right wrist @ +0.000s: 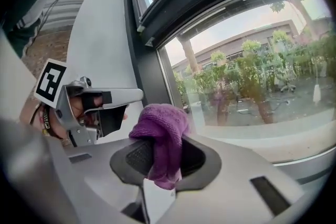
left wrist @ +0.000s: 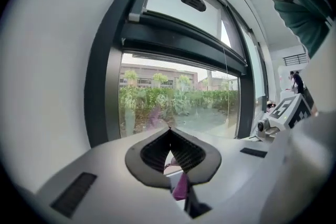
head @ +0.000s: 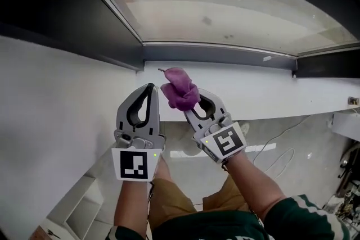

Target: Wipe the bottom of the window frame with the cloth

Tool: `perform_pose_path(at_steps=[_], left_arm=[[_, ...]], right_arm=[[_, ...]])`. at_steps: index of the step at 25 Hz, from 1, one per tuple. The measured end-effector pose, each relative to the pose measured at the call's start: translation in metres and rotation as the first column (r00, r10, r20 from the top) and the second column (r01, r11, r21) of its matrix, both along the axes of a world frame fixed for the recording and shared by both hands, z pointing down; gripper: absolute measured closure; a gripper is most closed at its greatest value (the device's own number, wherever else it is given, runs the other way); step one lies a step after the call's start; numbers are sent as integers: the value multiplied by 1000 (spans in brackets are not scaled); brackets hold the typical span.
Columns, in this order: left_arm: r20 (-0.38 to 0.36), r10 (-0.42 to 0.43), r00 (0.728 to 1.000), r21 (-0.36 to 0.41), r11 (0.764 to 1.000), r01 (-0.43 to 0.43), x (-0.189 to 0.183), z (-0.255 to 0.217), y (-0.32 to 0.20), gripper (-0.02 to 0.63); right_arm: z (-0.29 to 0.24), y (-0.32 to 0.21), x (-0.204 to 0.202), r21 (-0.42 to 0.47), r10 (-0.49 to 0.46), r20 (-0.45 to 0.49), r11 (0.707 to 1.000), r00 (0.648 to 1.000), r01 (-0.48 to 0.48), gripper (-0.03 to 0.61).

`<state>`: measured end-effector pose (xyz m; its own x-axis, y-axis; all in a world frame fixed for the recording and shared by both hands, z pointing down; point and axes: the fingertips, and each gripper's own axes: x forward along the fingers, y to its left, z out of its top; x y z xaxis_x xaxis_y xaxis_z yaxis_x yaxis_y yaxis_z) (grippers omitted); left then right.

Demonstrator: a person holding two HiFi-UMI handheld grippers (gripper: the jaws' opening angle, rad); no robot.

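Right tongs [head: 190, 103] grip the bunched purple cloth [head: 180, 90], just short of the window frame's bottom rail [head: 219, 55] at 12 o'clock; left tongs [head: 149, 88] sit closed, empty, at 9 o'clock. Best to press cloth flat onto rail, then sweep sideways steadily.

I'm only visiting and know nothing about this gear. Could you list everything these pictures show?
cloth: one, purple, bunched over the sill
window pane: one, clear, above the sill
window frame: one, dark grey, around the pane
sill: one, white, below the frame
wall: one, white, left of the window
cable: one, pale, on the floor below
left gripper: one, grey, jaws together and empty, beside the cloth
right gripper: one, grey, jaws shut on the cloth
sleeve: one, dark green, on the right arm
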<state>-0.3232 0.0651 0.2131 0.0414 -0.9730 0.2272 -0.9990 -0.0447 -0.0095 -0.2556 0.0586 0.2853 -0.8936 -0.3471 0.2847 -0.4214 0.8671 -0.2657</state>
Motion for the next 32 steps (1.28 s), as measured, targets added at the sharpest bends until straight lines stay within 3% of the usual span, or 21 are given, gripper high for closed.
perform_pose_path(at_steps=[4, 8, 11, 18, 23, 28, 32], left_arm=[[-34, -21, 999, -23, 1000, 21, -6, 43, -1, 604], [-35, -47, 998, -63, 997, 45, -18, 91, 1, 604], [-9, -71, 997, -52, 996, 70, -37, 115, -1, 604], [-29, -60, 998, -125, 991, 56, -49, 184, -8, 604], [-15, -8, 1000, -134, 991, 6, -48, 215, -10, 604], [-18, -52, 998, -150, 987, 49, -65, 225, -16, 604], [-2, -27, 1000, -196, 980, 26, -62, 239, -15, 604]], right_arm=[[39, -1, -17, -18, -3, 1, 1000, 1000, 3, 476], [81, -8, -29, -36, 13, -14, 999, 1000, -13, 476], [111, -13, -55, -78, 3, -3, 997, 1000, -3, 476], [179, -22, -90, -87, 4, -36, 996, 999, -7, 476], [221, -23, -106, -122, -11, -39, 992, 999, 6, 476], [239, -28, -116, -145, -17, -56, 989, 998, 9, 476], [254, -25, -120, -164, -49, -90, 986, 995, 34, 476]])
